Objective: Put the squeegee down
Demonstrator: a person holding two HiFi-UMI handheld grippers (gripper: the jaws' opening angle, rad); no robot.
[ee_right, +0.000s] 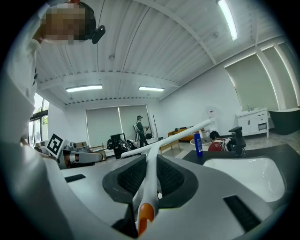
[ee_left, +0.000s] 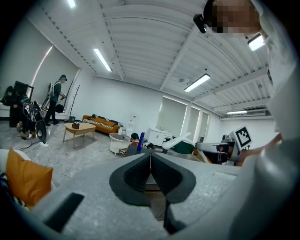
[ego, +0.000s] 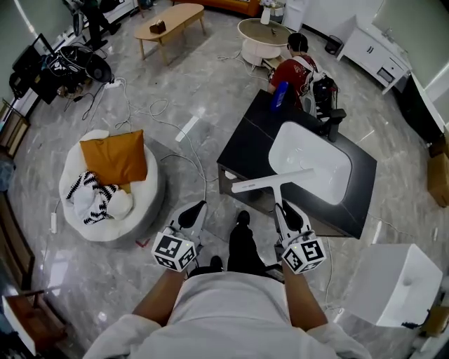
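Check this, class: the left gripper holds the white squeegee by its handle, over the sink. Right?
No. The right gripper holds the white squeegee by its handle, over the sink; the right gripper view shows it between the jaws. The left gripper is shut, empty.

Squeegee (ego: pixel 275 181): handle's lower end hidden between the right gripper (ego: pixel 283 209) jaws in the head view.
Seated person (ego: pixel 295 69): lower body behind counter (ego: pixel 242 144).
Object (ego: pixel 158 26) on coffee table (ego: pixel 184 14): too small to identify (dark, boxy).
Cardboard box (ego: pixel 440 179): cut by the right edge.
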